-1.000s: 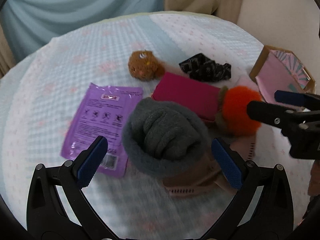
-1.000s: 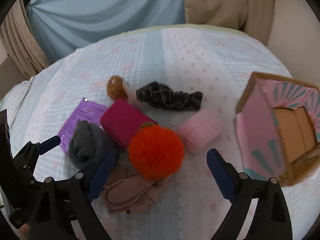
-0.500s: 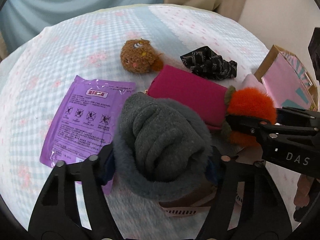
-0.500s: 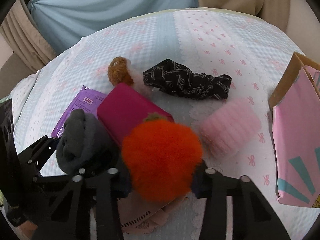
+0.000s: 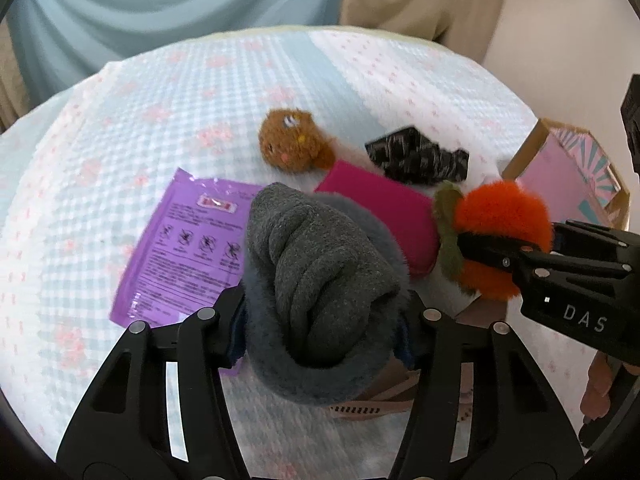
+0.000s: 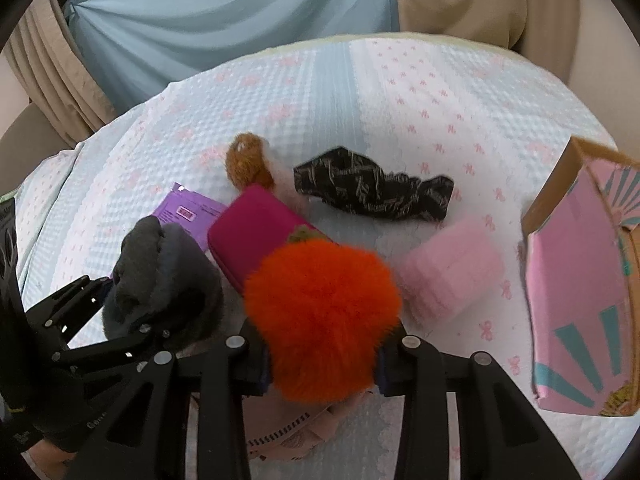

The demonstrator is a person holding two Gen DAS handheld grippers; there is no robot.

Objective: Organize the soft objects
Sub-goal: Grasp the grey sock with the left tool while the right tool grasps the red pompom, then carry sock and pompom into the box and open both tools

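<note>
My left claw (image 5: 322,330) grips the grey sock roll (image 5: 320,280) and my right claw (image 6: 322,362) clamps the orange pompom (image 6: 322,316), both just beside the magenta case (image 6: 252,236).

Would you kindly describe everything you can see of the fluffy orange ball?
The fluffy orange ball is a round pompom of long, bright orange fur, with an olive-green leafy tuft at one end, like a fruit. The right gripper has its jaws closed on its sides. It sits next to the magenta case, above a beige knitted item, with the pink fuzzy roll to its right.
</note>
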